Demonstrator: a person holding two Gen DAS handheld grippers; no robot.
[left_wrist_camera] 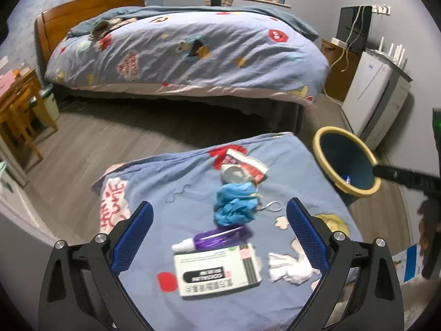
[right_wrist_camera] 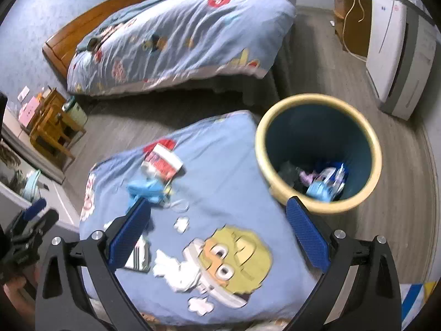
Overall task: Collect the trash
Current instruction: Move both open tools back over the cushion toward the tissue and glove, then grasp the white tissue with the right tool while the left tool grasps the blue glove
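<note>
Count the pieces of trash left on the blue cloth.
5: red-white wrapper farthest, blue crumpled bag mid-cloth, purple tube, white box nearest, white tissue on its right. More may be hidden.

Both wrist views look down, sharing the blue cloth [left_wrist_camera: 193, 193] and bin [right_wrist_camera: 319, 149].

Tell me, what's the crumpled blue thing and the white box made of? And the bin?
The crumpled blue thing looks like thin, soft plastic or paper; its many creases suggest that, though blur leaves it open. The white box looks like matte printed cardboard, with flat faces and folded edges. The bin seems smooth plastic, with a cream rim and dark blue inside.
</note>
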